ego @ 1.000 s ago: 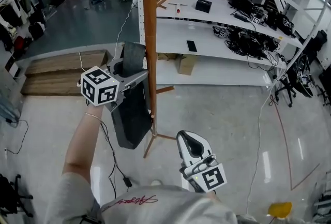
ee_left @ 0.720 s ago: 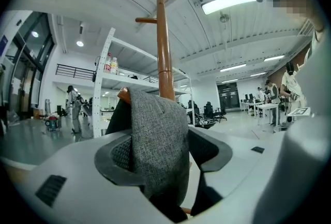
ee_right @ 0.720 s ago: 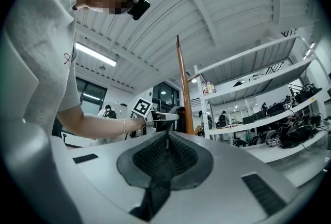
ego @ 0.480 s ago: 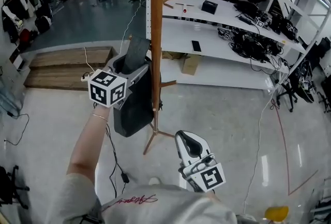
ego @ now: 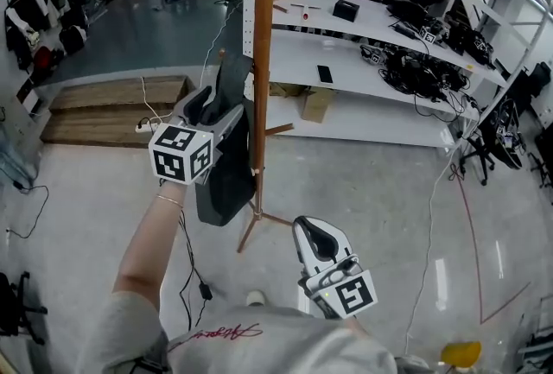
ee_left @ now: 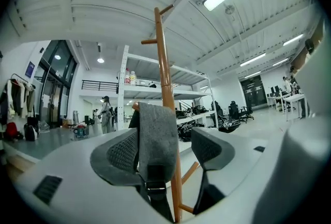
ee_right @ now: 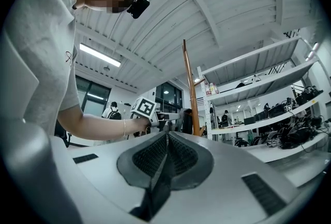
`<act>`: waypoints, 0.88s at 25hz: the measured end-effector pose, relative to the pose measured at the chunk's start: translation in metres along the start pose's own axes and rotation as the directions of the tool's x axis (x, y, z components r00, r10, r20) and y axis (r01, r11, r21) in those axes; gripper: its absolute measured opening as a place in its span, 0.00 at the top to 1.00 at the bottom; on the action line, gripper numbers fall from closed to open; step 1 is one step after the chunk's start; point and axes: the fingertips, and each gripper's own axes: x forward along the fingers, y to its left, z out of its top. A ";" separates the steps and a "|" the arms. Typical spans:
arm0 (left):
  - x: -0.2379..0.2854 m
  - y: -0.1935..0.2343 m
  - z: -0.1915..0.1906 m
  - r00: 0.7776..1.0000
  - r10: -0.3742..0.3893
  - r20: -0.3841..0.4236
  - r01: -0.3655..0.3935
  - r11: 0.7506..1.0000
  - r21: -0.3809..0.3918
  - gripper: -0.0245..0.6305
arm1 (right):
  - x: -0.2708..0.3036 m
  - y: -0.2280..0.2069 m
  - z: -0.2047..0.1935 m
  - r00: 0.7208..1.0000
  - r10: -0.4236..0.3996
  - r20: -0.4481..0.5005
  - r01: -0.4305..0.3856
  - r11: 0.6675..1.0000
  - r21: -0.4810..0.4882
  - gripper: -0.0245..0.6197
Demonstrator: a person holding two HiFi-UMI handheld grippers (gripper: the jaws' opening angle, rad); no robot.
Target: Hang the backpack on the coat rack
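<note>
The dark grey backpack (ego: pixel 226 178) hangs against the wooden coat rack pole (ego: pixel 263 61), its grey strap (ego: pixel 232 80) running up to a peg. My left gripper (ego: pixel 221 110) is level at the strap. Its jaws have just been opening. In the left gripper view the strap (ee_left: pixel 158 137) lies between the pads, against the left pad (ee_left: pixel 121 151) and apart from the right one, with the pole (ee_left: pixel 164 62) just behind. My right gripper (ego: pixel 317 236) is low near the person's body, shut on nothing; its pads (ee_right: pixel 155 155) meet.
White shelving (ego: pixel 363 70) with cables, devices and a cardboard box (ego: pixel 311 104) stands behind the rack. Wooden pallets (ego: pixel 104 109) lie on the floor at the left. A black cable (ego: pixel 186 251) trails on the floor below the left arm. The rack's splayed feet (ego: pixel 251 230) are beside the backpack.
The left gripper's jaws have widened off the strap and it has drawn slightly back toward the person. The backpack now hangs closer to the pole. The right gripper has hardly shifted.
</note>
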 end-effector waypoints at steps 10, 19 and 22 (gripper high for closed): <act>-0.089 -0.090 0.024 0.988 -0.009 0.156 0.022 0.996 -0.082 0.47 | -0.037 0.033 0.018 0.998 0.053 0.028 -0.054 0.998 0.019 0.93; -0.181 -0.177 0.028 0.978 0.060 0.199 -0.038 0.993 -0.114 0.47 | -0.103 0.064 0.039 0.995 0.095 0.037 -0.094 0.995 -0.009 0.93; -0.207 -0.208 0.025 0.976 0.074 0.206 -0.048 0.990 -0.131 0.47 | -0.128 0.073 0.043 0.993 0.109 0.036 -0.108 0.994 -0.016 0.93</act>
